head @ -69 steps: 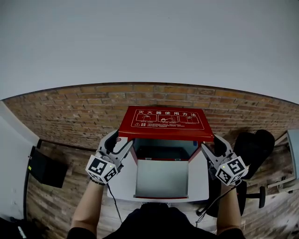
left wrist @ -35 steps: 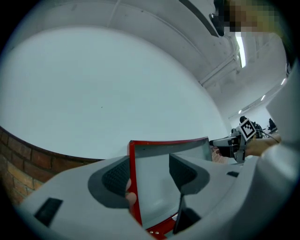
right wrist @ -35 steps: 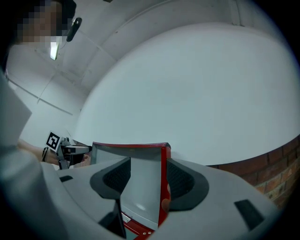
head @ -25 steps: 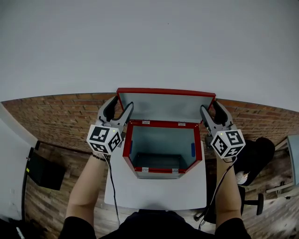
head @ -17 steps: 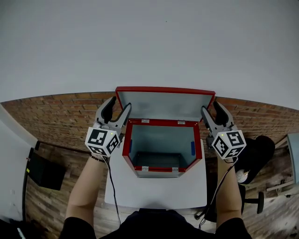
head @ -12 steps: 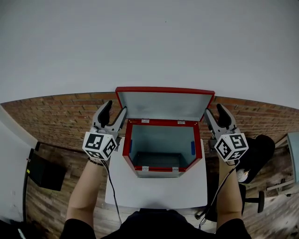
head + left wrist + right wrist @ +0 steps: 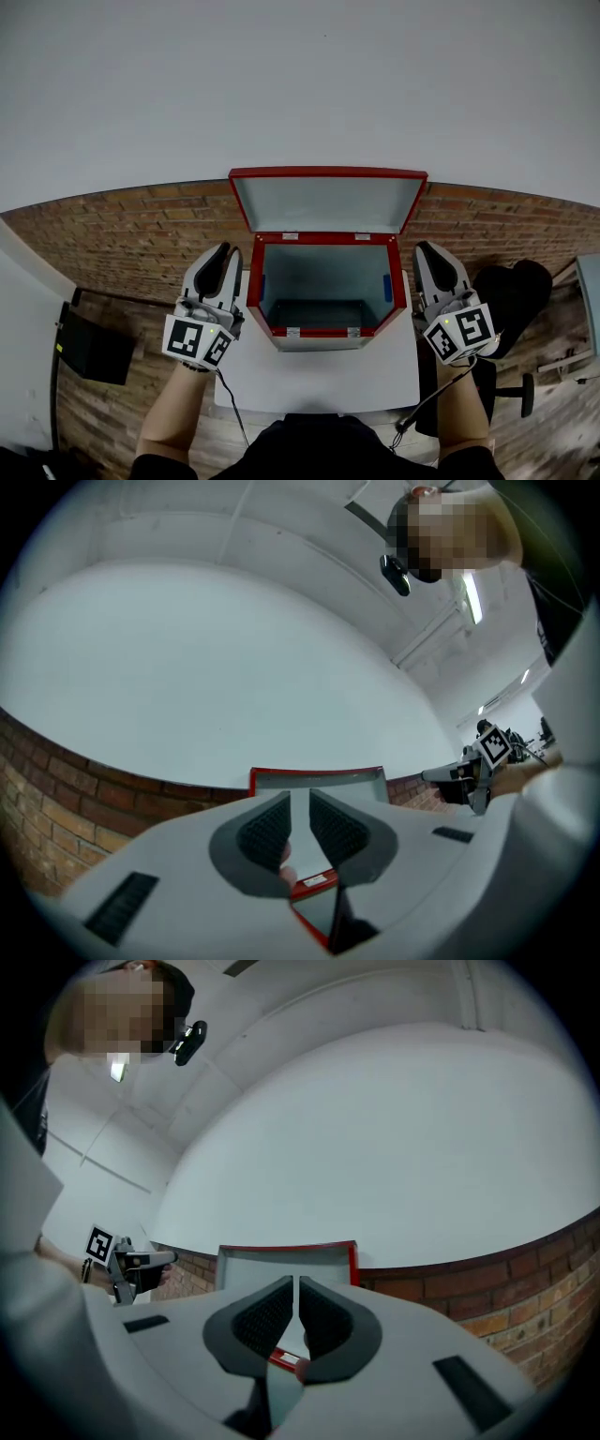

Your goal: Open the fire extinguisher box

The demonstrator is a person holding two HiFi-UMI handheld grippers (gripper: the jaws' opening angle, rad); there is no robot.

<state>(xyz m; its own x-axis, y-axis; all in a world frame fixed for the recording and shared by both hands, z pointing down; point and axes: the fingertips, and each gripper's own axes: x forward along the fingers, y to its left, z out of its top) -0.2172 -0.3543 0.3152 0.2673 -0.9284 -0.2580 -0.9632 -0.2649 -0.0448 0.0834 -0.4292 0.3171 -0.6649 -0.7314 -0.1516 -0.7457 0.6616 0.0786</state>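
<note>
The red fire extinguisher box [image 7: 255,291] stands on a small white table [image 7: 319,380], with its lid [image 7: 323,204] swung up and back and its grey inside bare. My left gripper [image 7: 222,255] hangs just left of the box. Its jaws are closing, a narrow gap is left, and nothing is between them. My right gripper [image 7: 433,251] hangs just right of the box, its jaws closing to a thin slit on nothing. The left gripper view looks along the left gripper [image 7: 298,803] at the raised lid [image 7: 319,778]. The right gripper view shows the right gripper [image 7: 296,1288] and that lid [image 7: 281,1260].
A white wall rises behind the box. The floor [image 7: 122,234] has a brick pattern. A black case [image 7: 89,342] lies on it at the left, and a black chair [image 7: 511,291] stands at the right. Cables hang from both grippers below the table's front edge.
The lid went from half raised to fully up and back. Both grippers let go of its sides, dropped towards me beside the box, and their jaws closed from wide to nearly together.
</note>
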